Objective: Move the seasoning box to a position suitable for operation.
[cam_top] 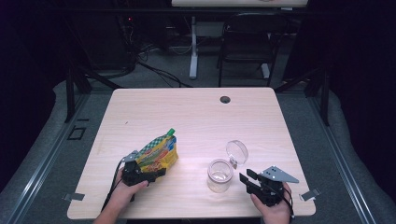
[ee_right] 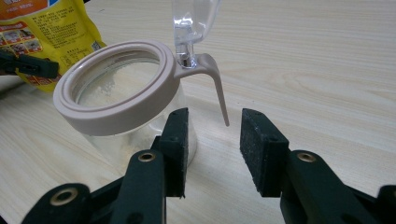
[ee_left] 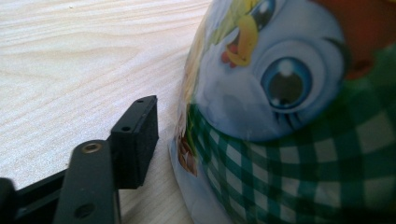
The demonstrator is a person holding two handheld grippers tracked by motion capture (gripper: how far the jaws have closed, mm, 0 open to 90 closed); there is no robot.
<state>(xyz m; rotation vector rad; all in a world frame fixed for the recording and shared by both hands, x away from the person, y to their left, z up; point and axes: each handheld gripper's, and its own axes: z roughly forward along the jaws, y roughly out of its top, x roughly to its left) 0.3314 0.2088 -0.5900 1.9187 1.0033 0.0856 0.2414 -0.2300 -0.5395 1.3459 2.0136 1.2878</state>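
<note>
A colourful spouted pouch with a green cap lies tilted at the table's front left. My left gripper is at its near end. In the left gripper view the pouch bulges over the right side and hides one jaw; the other finger stands a small gap away from it. A clear glass jar with a beige rim stands front right, its clear lid flipped up. My right gripper sits just right of the jar, open, with nothing between its jaws.
The jar's beige latch tab hangs down just beyond my right jaws. The wooden table has a cable hole at the back. A black chair and a desk leg stand behind the table.
</note>
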